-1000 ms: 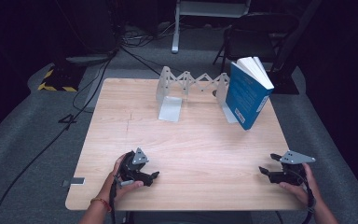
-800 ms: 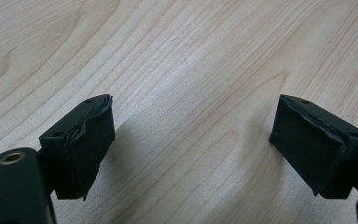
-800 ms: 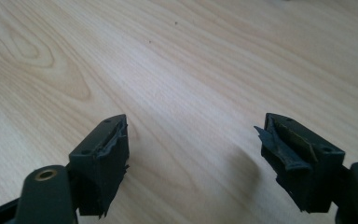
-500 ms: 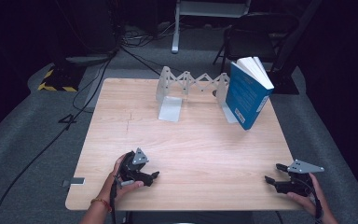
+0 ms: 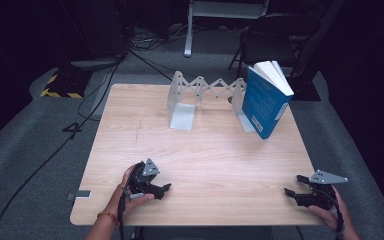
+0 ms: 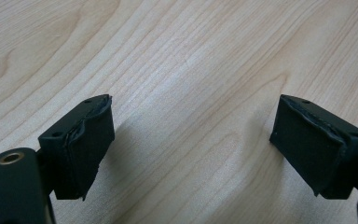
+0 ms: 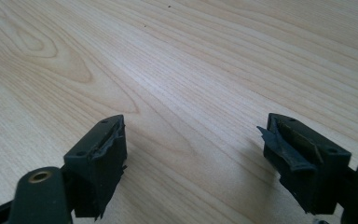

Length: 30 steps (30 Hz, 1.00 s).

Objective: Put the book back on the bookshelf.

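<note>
My left gripper (image 5: 166, 189) rests low over the wooden table (image 5: 200, 150) near its front left, held in a hand, pointing right. In the left gripper view its jaws stand wide apart over bare wood, left gripper (image 6: 191, 149) open with nothing between the pads (image 6: 88, 149). My right gripper (image 5: 292, 186) is at the table's front right corner, pointing left. In the right gripper view the right gripper (image 7: 193, 163) is open too, only wood grain between its fingers (image 7: 102, 163). A blue book (image 5: 265, 100) stands upright, leaning, at the back right.
A white folding zigzag bookend rack (image 5: 200, 95) stands at the table's back edge, the book against its right end. Cables (image 5: 80, 125) run over the grey floor at the left. A chair (image 5: 265, 40) stands behind the table.
The right gripper has drifted toward the front right corner of the table, slightly nearer me. The left gripper has stayed where it was.
</note>
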Motion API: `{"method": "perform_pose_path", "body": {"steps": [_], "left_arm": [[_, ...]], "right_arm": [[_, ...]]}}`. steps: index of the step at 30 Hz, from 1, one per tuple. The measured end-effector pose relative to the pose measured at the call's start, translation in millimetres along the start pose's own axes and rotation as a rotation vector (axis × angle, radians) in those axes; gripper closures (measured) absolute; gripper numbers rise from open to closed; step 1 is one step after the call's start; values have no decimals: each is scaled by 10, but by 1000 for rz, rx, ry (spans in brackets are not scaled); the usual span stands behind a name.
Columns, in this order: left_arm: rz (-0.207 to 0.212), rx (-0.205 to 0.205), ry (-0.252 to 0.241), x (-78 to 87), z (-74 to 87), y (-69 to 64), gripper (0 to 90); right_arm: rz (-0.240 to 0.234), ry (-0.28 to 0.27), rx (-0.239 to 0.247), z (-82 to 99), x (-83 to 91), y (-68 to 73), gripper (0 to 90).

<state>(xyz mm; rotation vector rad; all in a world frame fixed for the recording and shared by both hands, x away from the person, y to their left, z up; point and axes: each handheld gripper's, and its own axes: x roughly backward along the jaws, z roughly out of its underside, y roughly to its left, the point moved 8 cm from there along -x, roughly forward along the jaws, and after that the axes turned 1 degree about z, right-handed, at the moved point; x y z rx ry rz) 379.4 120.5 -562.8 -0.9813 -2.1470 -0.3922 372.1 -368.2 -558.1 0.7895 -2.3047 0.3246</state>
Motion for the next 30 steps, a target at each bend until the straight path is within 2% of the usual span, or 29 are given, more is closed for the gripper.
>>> {"method": "perform_pose_path", "body": {"steps": [30], "left_arm": [[6, -2, 4, -18, -15, 9, 119]], "right_arm": [[27, 2, -27, -3, -4, -26, 212]]}}
